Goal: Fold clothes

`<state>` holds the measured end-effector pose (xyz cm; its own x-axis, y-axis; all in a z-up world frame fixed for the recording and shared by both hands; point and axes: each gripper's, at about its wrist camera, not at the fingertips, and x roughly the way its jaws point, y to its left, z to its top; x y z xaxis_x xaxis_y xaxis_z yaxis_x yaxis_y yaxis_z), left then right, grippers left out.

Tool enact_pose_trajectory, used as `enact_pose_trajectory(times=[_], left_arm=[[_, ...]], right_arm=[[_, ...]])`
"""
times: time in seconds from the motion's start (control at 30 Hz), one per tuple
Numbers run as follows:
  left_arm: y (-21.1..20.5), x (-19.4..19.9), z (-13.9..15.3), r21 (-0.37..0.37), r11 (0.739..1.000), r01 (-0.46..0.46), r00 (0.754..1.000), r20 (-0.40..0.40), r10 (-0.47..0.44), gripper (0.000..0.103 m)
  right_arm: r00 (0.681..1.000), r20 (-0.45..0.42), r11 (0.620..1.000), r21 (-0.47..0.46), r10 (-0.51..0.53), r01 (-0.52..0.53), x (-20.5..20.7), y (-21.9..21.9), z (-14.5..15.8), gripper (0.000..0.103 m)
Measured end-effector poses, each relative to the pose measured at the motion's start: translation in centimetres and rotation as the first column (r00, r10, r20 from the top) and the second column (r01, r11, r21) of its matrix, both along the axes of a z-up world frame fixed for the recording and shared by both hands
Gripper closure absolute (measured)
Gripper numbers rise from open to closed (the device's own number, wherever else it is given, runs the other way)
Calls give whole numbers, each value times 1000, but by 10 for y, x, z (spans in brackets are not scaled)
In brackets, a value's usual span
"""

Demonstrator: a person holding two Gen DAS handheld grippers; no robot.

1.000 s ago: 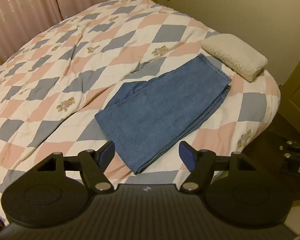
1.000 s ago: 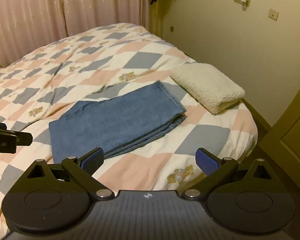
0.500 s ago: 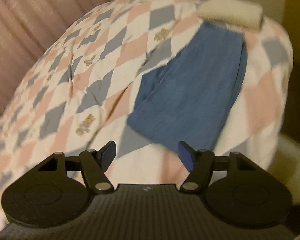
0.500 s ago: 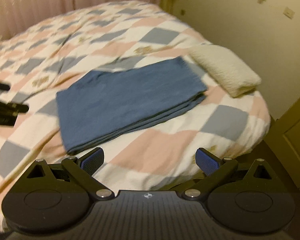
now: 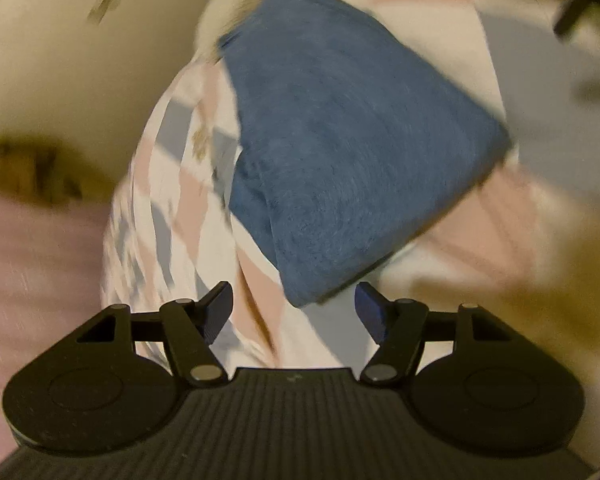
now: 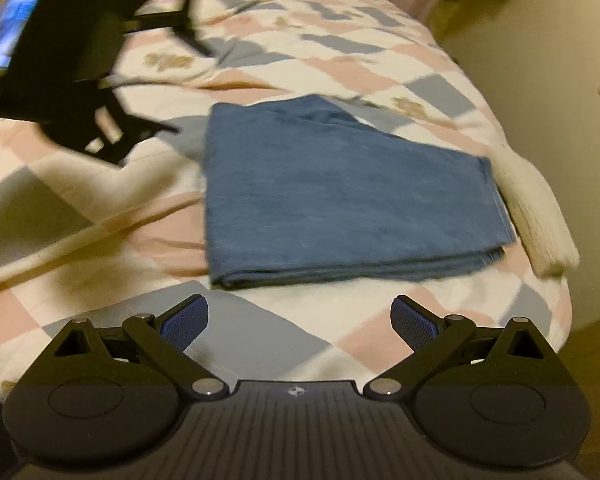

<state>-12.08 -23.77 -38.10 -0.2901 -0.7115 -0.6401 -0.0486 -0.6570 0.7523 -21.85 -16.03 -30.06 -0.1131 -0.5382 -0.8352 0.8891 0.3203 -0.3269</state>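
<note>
Folded blue jeans (image 6: 340, 196) lie flat on the checked quilt (image 6: 284, 336), a stacked fold edge facing me. In the blurred, tilted left wrist view the jeans (image 5: 340, 132) fill the middle, one corner just ahead of the fingers. My left gripper (image 5: 294, 314) is open and holds nothing. My right gripper (image 6: 298, 322) is open too, low over the quilt just short of the jeans' near edge. The left gripper's body (image 6: 84, 64) shows as a dark shape at the upper left of the right wrist view.
A folded cream fleece (image 6: 540, 216) lies against the right end of the jeans, near the bed's edge. A pale wall (image 6: 560, 80) stands beyond the bed on the right. Pink curtain (image 5: 32, 260) blurs at the left in the left wrist view.
Both grippers have swung closer to the jeans. The left one has rolled sharply, so its view is tilted and blurred. The right has dropped low toward the near fold edge. Both stay open.
</note>
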Motion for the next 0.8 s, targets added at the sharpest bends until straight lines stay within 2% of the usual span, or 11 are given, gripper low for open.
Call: enact_pose_trajectory(times=[0.07, 0.17, 0.27, 0.37, 0.5, 0.63, 0.73, 0.8], left_arm=[[-7, 6, -18, -55, 993, 107, 993, 54, -104, 38], [-19, 13, -44, -104, 963, 249, 963, 133, -235, 38], [-31, 23, -70, -125, 918, 377, 914, 213, -346, 38], [-40, 35, -94, -147, 858, 491, 856, 263, -445, 39], [-52, 40, -109, -208, 777, 594, 798, 272, -537, 38], [-64, 35, -122, -255, 712, 654, 755, 282, -592, 38], [-73, 31, -131, -282, 682, 675, 737, 287, -612, 39], [-78, 25, -133, -287, 685, 670, 742, 281, -609, 45]], right_arm=[[999, -30, 1000, -1, 29, -29, 15, -3, -11, 3], [993, -86, 997, 4, 78, -78, 36, -8, -32, 3], [975, -184, 992, 12, 123, -123, 55, -12, -60, 3], [953, -263, 988, 11, 149, -152, 69, -17, -85, 4], [915, -357, 980, 8, 189, -199, 86, -20, -111, 5], [869, -458, 977, -15, 184, -215, 96, -27, -130, 8], [854, -490, 979, -11, 173, -204, 98, -36, -140, 9], [841, -508, 975, -11, 185, -221, 99, -39, -145, 10]])
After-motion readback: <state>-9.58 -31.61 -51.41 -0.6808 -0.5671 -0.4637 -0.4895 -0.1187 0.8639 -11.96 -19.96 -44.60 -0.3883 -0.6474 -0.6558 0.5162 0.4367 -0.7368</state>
